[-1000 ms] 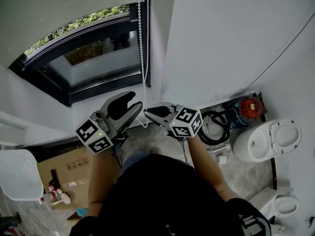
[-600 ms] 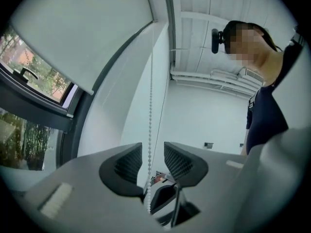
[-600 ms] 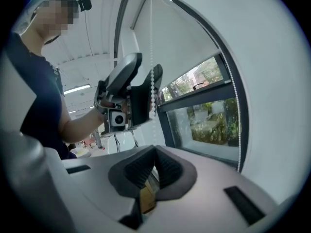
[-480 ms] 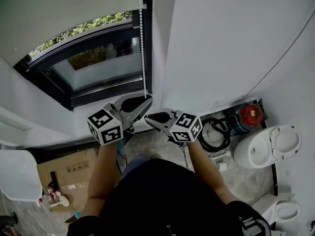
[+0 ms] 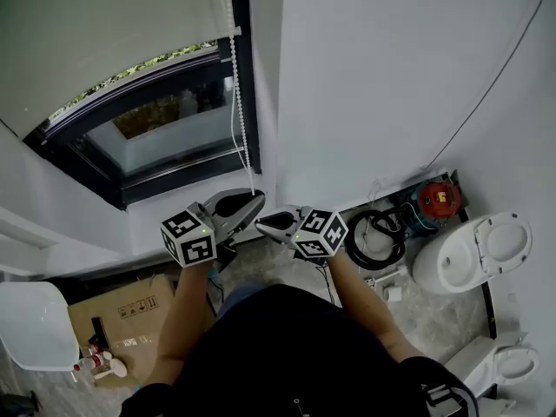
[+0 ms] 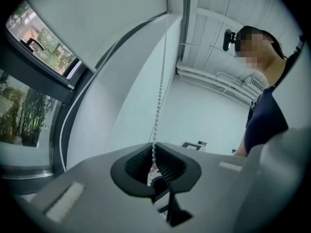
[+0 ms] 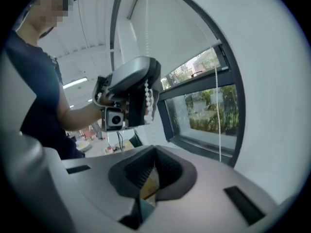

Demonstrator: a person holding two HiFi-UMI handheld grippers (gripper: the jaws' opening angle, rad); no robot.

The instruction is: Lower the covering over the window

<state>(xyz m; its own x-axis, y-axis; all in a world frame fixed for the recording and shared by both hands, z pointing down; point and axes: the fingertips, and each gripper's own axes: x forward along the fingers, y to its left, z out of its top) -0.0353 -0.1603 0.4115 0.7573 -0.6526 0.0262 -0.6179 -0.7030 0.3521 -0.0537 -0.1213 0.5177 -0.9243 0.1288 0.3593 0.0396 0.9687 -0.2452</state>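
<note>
Change over the last second: the left tongs [image 5: 257, 201] stood wide open beside the bead chain [image 5: 234, 102] and its jaws have just been closing - in the left gripper view the ribbed tips now pinch the chain [image 6: 160, 91], which runs straight up from them toward the blind [image 6: 97, 23]. So the grip for the next pull looks made; my read is that a downward draw on this strand comes next, though which strand lowers the blind I cannot tell. The right tongs [image 5: 263, 223] was shut 1 second ago and is shut now, with nothing between its jaws [image 7: 154, 154]. The blind [image 5: 104, 24] covers only the upper part of the window [image 5: 156, 129]; a strip of greenery and the lower pane are bare, so the task is well short of done. The head view has shifted between frames, so whether the hem has dropped is unclear. Pose: the left tongs points about level at the wall below the sill, marker cube toward the head camera, bare forearm rising from below - the right tongs sits just beside it, tips near the left's tips and tilted slightly down, touching no chain.
</note>
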